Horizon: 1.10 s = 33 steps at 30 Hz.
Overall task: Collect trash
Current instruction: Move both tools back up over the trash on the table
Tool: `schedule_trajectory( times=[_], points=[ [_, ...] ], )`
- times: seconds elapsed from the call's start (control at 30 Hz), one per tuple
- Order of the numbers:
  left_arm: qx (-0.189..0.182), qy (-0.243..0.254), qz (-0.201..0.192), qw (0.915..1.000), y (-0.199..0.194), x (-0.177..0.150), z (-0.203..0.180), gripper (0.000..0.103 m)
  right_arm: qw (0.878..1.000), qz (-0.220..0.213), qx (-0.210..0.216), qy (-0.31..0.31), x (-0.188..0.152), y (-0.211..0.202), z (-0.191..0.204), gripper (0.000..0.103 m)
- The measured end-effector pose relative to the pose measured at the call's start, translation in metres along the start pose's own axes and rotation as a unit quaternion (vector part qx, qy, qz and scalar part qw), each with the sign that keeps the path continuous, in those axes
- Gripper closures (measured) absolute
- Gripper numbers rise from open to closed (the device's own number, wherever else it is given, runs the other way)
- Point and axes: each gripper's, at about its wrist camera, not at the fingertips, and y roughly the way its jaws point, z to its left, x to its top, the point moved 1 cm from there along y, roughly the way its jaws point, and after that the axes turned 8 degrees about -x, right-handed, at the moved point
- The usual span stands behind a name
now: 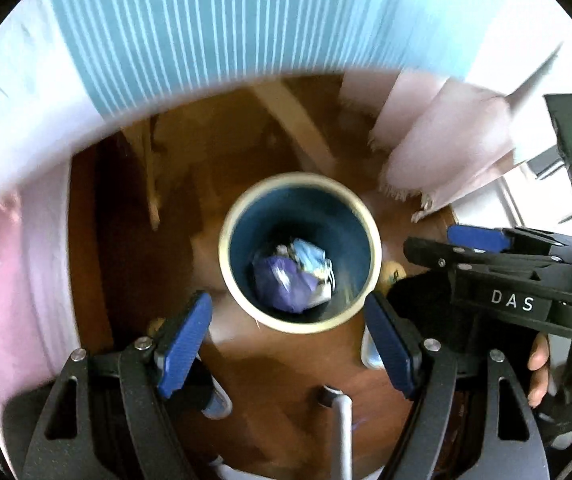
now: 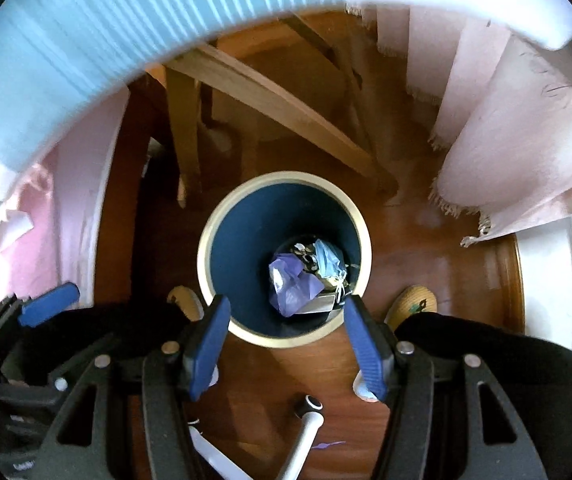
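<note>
We see the trash [image 2: 306, 276], a crumpled purple bag, a blue face mask and other scraps, lying at the bottom of a dark-blue bin [image 2: 246, 240] with a cream rim, standing on the wooden floor [image 2: 426, 240]. Left hand-held gripper [image 1: 292, 344] and right hand-held gripper [image 2: 286, 344] hang above it, both spread, nothing between their blue pads. A pink fringed cloth [image 2: 506, 140] hangs nearby.

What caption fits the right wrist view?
Open right gripper above a blue bin holding purple bag and face mask.
</note>
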Motion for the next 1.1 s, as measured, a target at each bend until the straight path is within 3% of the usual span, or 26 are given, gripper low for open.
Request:
schedule_trajectory(
  times=[0.1,0.27,0.57,0.8,0.93,1.1],
  points=[
    [0.028,0.030,-0.057,0.9975,-0.039,-0.002,-0.007,0.026,1.000,-0.013,0.003,0.008,-0.004,-0.026,-0.004,0.043],
    [0.084,0.090,-0.140,0.9824,-0.102,0.001,-0.020,0.026,0.999,-0.050,0.008,-0.014,0.002,-0.074,0.001,0.043],
    [0.107,0.110,-0.225,0.9621,-0.201,0.040,-0.028,0.026,0.984,-0.152,0.030,-0.084,0.023,-0.188,0.017,0.043],
    [0.077,0.111,-0.237,0.9620,-0.254,0.108,-0.032,0.026,0.962,-0.247,0.039,-0.108,0.065,-0.276,0.016,0.043],
    [0.064,0.105,-0.243,0.9622,-0.267,0.163,-0.032,0.026,0.947,-0.300,0.013,-0.110,0.104,-0.313,0.011,0.043],
    [0.059,0.122,-0.231,0.9633,-0.261,0.227,-0.041,0.026,0.941,-0.322,-0.011,-0.101,0.161,-0.332,-0.005,0.042]
  ],
)
